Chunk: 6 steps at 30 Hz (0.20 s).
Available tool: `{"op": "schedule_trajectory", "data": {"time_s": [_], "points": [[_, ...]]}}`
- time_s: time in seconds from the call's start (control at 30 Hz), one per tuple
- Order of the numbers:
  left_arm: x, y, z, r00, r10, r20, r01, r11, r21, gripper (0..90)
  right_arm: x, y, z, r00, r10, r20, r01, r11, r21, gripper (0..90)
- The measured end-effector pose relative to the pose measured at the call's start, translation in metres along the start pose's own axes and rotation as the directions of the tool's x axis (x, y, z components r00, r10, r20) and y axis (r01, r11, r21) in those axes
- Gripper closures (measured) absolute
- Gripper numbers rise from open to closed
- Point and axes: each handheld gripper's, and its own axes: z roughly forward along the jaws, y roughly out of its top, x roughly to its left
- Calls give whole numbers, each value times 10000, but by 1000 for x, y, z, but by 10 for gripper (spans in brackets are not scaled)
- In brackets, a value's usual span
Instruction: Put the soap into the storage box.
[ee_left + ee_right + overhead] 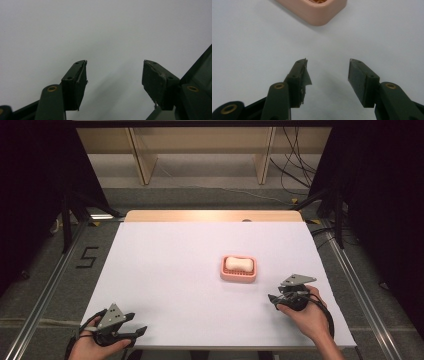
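Observation:
A pink soap dish (239, 278) with a pale bar of soap (238, 264) in it sits right of the table's middle. My right gripper (273, 300) rests on the white table a short way to the dish's front right, held in a hand. In the right gripper view its jaws (328, 60) stand open with nothing between them, and a corner of the dish (317, 12) lies just ahead. My left gripper (138, 323) lies near the front left corner, far from the dish. Its jaws (115, 62) are open over bare table.
The white table top (170, 265) has a wooden strip (210, 215) along its far edge. Metal rails (45, 290) run along the floor on both sides. Wooden shelf legs (142, 160) and loose cables (295, 165) lie beyond the table.

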Motion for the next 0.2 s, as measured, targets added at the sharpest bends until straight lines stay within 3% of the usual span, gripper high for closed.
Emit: {"op": "schedule_trajectory", "data": {"time_s": [0.2], "points": [[1, 0, 0, 10000, 80, -36, -80, 10000, 3, 362, -1, -4, -2, 9999, 47, 110, -46, 10000, -31, 496]]}}
